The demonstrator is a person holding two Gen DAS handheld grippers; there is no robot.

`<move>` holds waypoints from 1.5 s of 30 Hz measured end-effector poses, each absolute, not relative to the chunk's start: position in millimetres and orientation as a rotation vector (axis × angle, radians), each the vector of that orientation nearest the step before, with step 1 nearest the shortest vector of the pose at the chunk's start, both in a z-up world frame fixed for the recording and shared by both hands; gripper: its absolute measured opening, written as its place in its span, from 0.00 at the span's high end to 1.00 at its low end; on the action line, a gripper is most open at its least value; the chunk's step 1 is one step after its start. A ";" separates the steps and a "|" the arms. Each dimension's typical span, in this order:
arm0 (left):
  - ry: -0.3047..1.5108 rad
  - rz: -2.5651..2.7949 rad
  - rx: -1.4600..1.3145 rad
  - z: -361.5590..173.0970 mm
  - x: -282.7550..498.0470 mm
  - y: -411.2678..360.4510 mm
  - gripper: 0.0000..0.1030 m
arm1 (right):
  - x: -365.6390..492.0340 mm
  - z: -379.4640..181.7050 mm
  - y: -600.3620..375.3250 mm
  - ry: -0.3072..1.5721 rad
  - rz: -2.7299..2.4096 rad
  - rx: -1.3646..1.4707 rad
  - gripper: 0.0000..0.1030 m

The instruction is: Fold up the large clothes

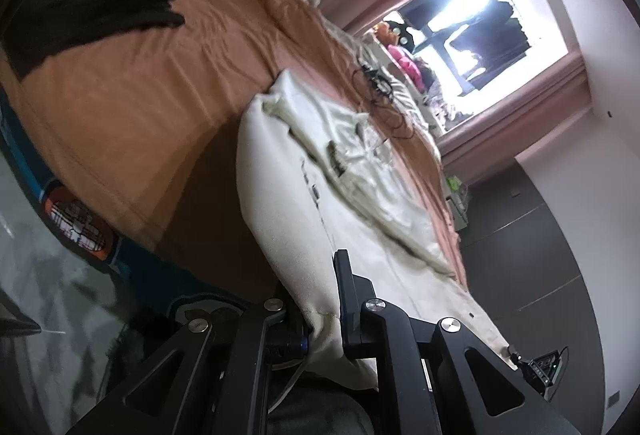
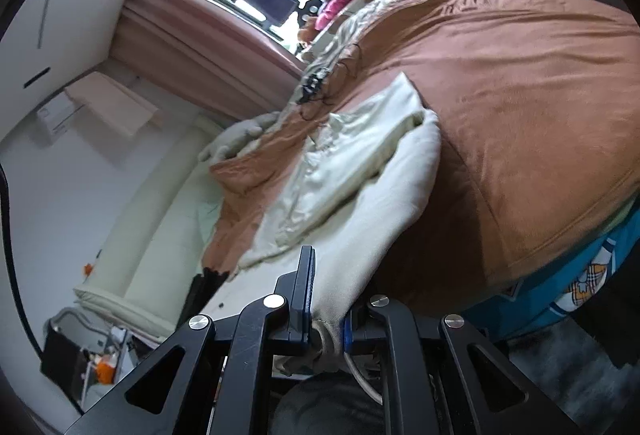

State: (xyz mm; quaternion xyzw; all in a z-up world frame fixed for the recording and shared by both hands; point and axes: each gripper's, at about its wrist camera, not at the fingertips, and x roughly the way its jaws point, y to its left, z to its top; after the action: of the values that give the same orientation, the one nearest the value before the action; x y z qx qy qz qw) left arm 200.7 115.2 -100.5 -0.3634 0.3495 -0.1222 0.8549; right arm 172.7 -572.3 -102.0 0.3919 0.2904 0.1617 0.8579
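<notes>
On the bed (image 1: 132,107), over an orange sheet (image 2: 520,115): a cream garment (image 1: 288,187), crumpled at its far end, near end raised. Left gripper (image 1: 320,323) nearly closed, pinching one near corner of the cloth between its pads. Right gripper (image 2: 326,323) likewise clamped tight on a bunched hem. Black clothing (image 1: 92,3) lying farther off on the sheet, well apart.

1 cream garment (image 1: 280,195), 1 orange bedspread (image 1: 140,95), 1 black garment (image 1: 92,7), approx. 2 grippers (image 1: 320,319).
</notes>
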 end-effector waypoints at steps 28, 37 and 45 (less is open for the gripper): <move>0.673 -0.264 -0.708 -50.5 135.1 127.9 0.90 | 117.9 -53.8 -565.4 0.551 0.446 0.833 0.88; 0.638 -0.274 -0.652 -15.1 172.2 123.8 0.90 | 158.4 -28.9 -568.0 0.504 0.465 0.806 0.88; 0.580 -0.268 -0.608 32.8 241.4 113.2 0.90 | 234.6 11.8 -568.7 0.456 0.470 0.749 0.89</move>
State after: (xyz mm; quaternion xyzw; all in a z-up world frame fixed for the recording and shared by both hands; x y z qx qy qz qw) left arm 241.4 113.2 32.8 -0.2943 0.2809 -0.1295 0.9043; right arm 234.6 -568.7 11.8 0.3591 0.2187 0.2256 0.8788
